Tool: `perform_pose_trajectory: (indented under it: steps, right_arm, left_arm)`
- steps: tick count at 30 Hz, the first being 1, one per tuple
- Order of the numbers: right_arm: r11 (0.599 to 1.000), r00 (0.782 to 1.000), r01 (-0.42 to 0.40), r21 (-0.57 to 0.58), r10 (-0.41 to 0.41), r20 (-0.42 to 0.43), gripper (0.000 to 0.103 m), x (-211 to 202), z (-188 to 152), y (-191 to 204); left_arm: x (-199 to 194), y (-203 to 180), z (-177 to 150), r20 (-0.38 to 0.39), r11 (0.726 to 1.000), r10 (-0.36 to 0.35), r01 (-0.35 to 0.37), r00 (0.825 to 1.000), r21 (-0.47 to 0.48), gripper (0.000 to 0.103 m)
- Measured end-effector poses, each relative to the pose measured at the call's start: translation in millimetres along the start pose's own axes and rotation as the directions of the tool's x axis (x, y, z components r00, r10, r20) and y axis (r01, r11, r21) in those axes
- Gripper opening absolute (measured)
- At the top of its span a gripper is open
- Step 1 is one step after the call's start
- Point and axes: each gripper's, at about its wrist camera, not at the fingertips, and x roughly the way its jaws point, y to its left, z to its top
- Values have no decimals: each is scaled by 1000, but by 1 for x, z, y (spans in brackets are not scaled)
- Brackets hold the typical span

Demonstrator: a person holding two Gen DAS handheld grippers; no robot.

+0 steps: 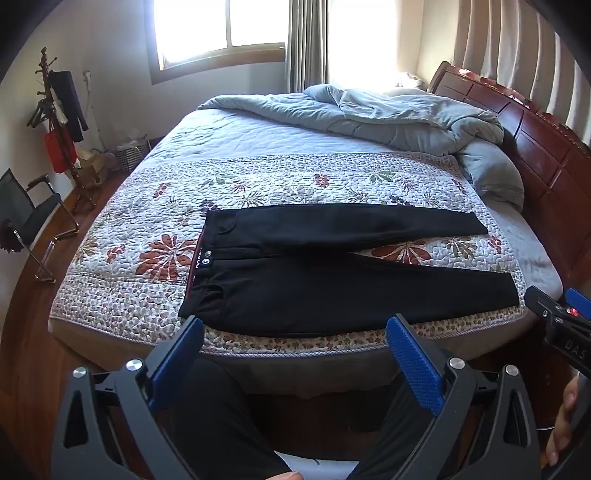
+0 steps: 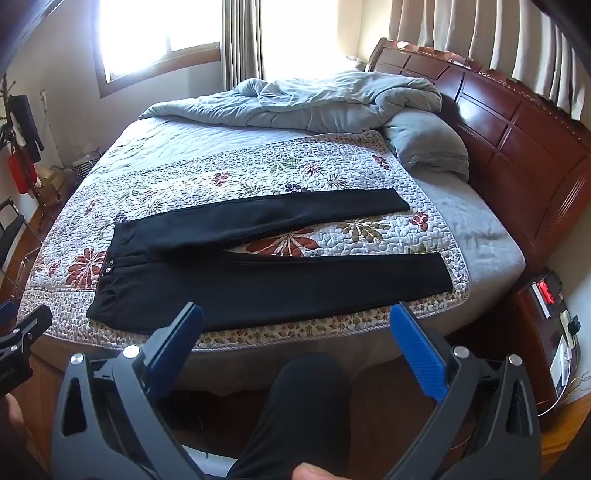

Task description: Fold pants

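We see the pants (image 1: pixel 332 280) flat mid-frame on the bed (image 1: pixel 258 177), above both hand-held grippers (image 1: pixel 295 332) (image 2: pixel 295 325), jaws apart, empty.

Daylight pours through a wood-framed window (image 1: pixel 221 29) with grey curtains (image 1: pixel 306 44) beside it, washing out the pale wall behind the bed (image 2: pixel 491 254). The bed has a carved reddish wooden headboard (image 2: pixel 517 140), a floral quilted bedspread (image 1: pixel 166 229) and a rumpled grey-blue duvet (image 1: pixel 388 114) heaped toward the pillows. On the wooden floor (image 1: pixel 26 332) to the left stand a black chair (image 1: pixel 29 210) and a coat rack (image 1: pixel 55 122) hung with dark clothes and a red bag.
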Motion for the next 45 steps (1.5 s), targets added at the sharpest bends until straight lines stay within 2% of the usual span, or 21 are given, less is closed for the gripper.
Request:
perform_pose_trajectory:
  steps: [45]
  right_arm:
    - [1000, 1000, 6, -3, -6, -2, 101, 5, -2, 1]
  left_arm:
    - [-1, 0, 1, 2, 1000, 2, -2, 1000, 11, 99]
